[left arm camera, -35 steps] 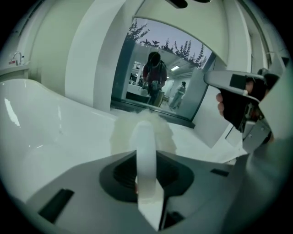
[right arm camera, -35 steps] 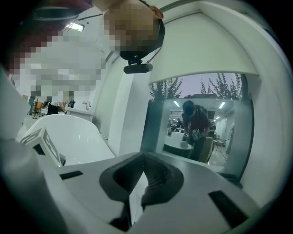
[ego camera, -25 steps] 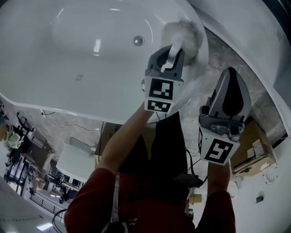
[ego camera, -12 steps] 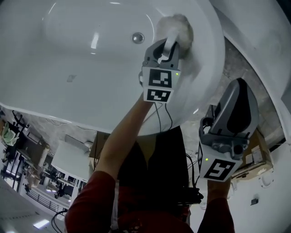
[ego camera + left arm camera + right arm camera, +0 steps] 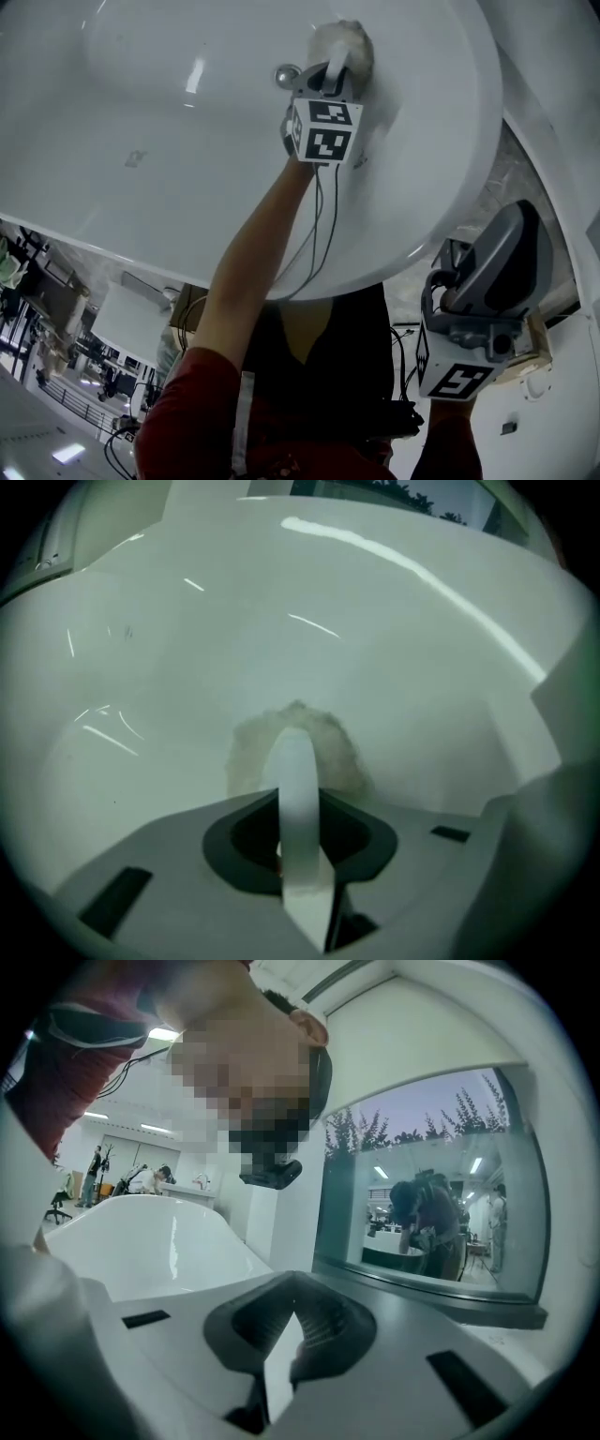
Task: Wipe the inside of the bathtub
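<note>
Left gripper (image 5: 336,64) jaws are clamped on a fluffy cloth (image 5: 343,39) — pressed to the tub's (image 5: 169,178) inner wall, beside the drain (image 5: 284,75). Right gripper (image 5: 514,230) — closed, empty — hangs outside the tub.

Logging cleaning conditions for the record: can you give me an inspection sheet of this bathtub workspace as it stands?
Surface: white bathtub, glossy inside, drain beside the left tool.
Job's things: fluffy cloth pressed on the tub wall.
Clutter: nothing seen in the tub.
Tools: left tool shut on the fluffy cloth; right tool shut, empty, outside the tub.
Cables: thin cables hang from the left tool along the arm.
Surroundings: marbled floor, cardboard box, window.
</note>
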A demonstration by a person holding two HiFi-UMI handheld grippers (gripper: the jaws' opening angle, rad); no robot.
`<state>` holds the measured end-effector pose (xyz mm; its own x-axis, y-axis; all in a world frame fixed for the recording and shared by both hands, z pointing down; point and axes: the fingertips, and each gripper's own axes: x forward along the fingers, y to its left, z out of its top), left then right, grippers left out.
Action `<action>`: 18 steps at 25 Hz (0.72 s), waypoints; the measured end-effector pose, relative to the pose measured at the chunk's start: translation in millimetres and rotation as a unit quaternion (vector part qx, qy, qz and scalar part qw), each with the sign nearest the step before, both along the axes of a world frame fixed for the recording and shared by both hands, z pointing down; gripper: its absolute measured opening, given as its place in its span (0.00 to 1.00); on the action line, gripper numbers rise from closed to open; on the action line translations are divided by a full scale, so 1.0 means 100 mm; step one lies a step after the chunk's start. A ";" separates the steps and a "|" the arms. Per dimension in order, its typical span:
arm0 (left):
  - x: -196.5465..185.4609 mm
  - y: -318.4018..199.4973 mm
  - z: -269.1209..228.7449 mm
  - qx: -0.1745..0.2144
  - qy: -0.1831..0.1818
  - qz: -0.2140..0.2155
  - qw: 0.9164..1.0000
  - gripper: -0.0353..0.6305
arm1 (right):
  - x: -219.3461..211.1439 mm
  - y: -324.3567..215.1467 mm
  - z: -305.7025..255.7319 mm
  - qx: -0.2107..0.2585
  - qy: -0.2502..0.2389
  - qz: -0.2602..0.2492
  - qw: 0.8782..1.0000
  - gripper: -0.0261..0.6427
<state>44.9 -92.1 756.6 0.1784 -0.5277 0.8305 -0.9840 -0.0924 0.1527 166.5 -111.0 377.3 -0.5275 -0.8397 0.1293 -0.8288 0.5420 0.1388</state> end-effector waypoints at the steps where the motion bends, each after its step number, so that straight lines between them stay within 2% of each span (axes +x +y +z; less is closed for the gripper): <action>1: -0.04 0.01 0.09 -0.006 -0.006 -0.001 1.000 0.19 | 0.00 0.00 0.02 -0.001 0.000 0.000 1.000 0.06; 4: -0.14 0.04 0.36 -0.025 -0.030 0.005 0.999 0.19 | 0.03 0.02 0.09 -0.006 0.001 0.002 1.000 0.06; 9: -0.24 0.15 0.74 -0.085 -0.062 0.021 0.994 0.19 | 0.08 0.04 0.18 -0.016 0.009 0.005 1.000 0.06; 13: -0.28 0.19 0.82 -0.099 -0.071 0.034 0.992 0.19 | 0.08 0.05 0.20 -0.025 0.006 0.005 1.000 0.06; 18: -0.28 0.17 0.80 -0.102 -0.063 0.022 0.993 0.19 | 0.07 0.03 0.20 -0.024 0.008 0.006 1.000 0.06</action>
